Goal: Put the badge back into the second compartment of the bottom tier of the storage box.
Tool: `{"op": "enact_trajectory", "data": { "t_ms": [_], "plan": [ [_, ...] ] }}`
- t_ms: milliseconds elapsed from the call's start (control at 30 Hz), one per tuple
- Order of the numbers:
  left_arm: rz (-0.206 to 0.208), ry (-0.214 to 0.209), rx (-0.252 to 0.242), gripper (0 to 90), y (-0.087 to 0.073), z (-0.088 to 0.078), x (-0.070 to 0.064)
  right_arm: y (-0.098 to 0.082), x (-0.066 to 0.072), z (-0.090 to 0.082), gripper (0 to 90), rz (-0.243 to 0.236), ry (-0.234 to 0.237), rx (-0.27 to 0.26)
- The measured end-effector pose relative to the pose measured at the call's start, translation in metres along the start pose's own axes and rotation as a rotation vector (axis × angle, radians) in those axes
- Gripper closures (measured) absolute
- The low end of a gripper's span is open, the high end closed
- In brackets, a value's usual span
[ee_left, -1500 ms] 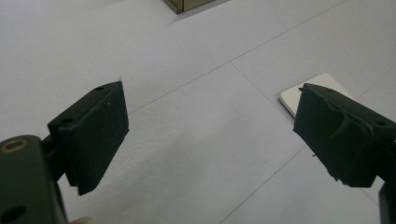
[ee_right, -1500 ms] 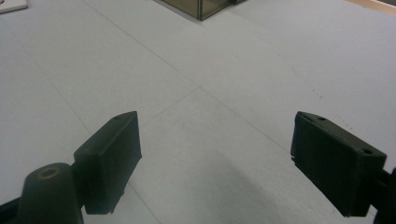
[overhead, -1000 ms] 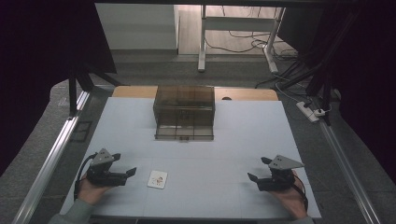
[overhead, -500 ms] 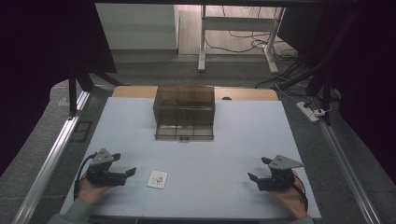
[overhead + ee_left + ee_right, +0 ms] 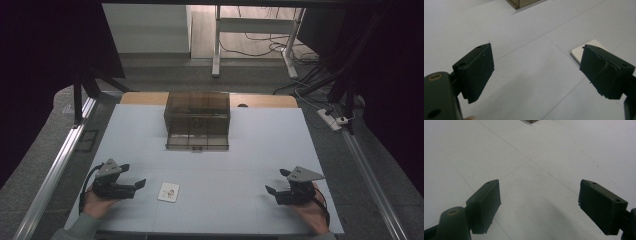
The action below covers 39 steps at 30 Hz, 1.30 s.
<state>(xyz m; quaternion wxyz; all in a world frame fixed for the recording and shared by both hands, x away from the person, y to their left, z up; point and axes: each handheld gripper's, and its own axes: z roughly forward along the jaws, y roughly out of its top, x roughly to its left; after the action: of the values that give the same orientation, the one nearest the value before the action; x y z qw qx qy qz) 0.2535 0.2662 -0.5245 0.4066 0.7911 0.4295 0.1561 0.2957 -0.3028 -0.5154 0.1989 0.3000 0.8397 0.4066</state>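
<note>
Item one, the card (image 5: 168, 192): a small white rounded-corner tile, thin and flat, with a faint printed mark on its face, lying on the table (image 5: 260, 145) just beside our left gripper (image 5: 134, 176) and well apart from our right gripper (image 5: 276, 182). In the left gripper view a corner of it (image 5: 586, 48) shows behind the right-hand jaw, pale and smooth with a slightly raised edge. Item two, the left gripper: jaws spread wide, holding nothing, black blocky pads with a matte, faintly scuffed face. Item three, the right gripper (image 5: 539, 205): jaws likewise spread and empty above bare tabletop. Item four, the table: a light grey, matte surface crossed by fine seam lines. Item five, the box (image 5: 197, 119): a smoky translucent container with divided compartments, standing at the far middle of the table, well apart from both hands. We judge the step in hand to be picking up the card with the left gripper. To do it well, we should swing that gripper toward the card, lower one pad to the table at the card's edge, and close gently, since so thin and slick a piece will likely slide rather than lift; tipping it against the opposite pad should give us an edge to pinch.
</note>
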Motion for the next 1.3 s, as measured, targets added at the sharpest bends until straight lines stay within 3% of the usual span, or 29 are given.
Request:
{"op": "enact_trajectory", "data": {
  "t_ms": [333,900,1300],
  "plan": [
    [0.017,-0.046,-0.012,11.9,0.004,0.000,0.001,0.000,0.000,0.000,18.2,-0.001,0.000,-0.001],
    [0.121,-0.083,0.035,11.9,0.014,0.008,-0.006,0.000,0.000,0.000,18.5,-0.002,-0.003,-0.005],
    [0.213,-0.133,0.071,12.9,0.026,0.015,-0.014,0.000,0.000,0.000,18.6,-0.001,-0.007,0.000]
  ]
}}
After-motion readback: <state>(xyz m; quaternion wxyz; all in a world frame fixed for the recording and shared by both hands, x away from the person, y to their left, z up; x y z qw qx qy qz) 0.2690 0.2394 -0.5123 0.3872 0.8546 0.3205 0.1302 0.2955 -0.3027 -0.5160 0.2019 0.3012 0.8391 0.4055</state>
